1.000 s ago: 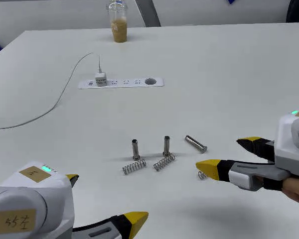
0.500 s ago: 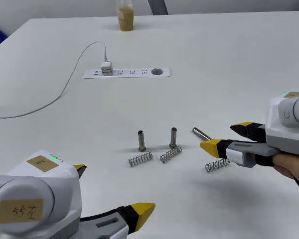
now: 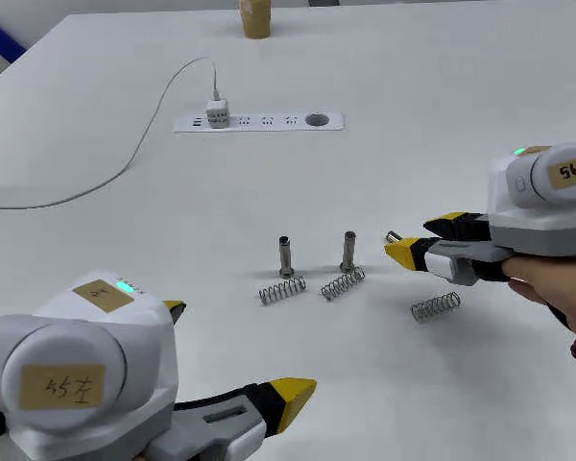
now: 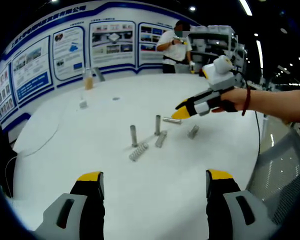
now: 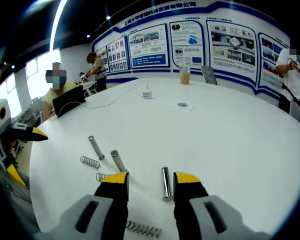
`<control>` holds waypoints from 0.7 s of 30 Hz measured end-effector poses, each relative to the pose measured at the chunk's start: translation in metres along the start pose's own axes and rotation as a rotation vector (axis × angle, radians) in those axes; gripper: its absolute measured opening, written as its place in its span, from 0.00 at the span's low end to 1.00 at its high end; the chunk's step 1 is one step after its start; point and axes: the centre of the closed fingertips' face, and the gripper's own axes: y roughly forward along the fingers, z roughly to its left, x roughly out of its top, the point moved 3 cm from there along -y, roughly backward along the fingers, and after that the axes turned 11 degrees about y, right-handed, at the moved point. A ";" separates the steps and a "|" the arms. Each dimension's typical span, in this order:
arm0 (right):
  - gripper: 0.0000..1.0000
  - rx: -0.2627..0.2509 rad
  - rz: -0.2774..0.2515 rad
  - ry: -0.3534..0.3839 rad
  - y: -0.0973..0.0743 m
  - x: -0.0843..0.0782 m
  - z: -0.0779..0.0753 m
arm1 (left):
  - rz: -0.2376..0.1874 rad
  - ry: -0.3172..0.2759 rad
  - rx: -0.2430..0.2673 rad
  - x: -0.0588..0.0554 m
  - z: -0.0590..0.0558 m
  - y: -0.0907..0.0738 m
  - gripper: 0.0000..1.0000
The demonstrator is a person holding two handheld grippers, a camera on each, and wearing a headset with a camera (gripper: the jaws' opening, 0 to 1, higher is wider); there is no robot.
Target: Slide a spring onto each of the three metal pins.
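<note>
White worktop (image 3: 461,115) carries three metal pins and three springs (image 3: 282,289); no spring is on a pin yet. Two upright pins (image 3: 285,256) stand side by side, each with a spring just beside its foot. The lying pin (image 5: 165,183) is between the parted jaws of the right tool (image 5: 151,177). The left tool (image 4: 154,176) is wide apart and empty. If one jaw touches first, the round pin may roll away, or the tool may knock over the nearest upright pin.

Left claw (image 4: 154,176), right claw (image 3: 406,237), grey, yellow-tipped, white-bodied
</note>
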 end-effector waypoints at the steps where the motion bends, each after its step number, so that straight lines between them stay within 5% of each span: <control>1: 0.35 0.000 0.003 0.003 0.002 0.000 -0.001 | 0.000 0.001 -0.001 0.000 -0.001 0.000 0.85; 21: 0.22 -0.027 0.052 -0.004 0.039 -0.010 -0.018 | 0.013 0.006 -0.015 -0.002 -0.002 0.006 0.84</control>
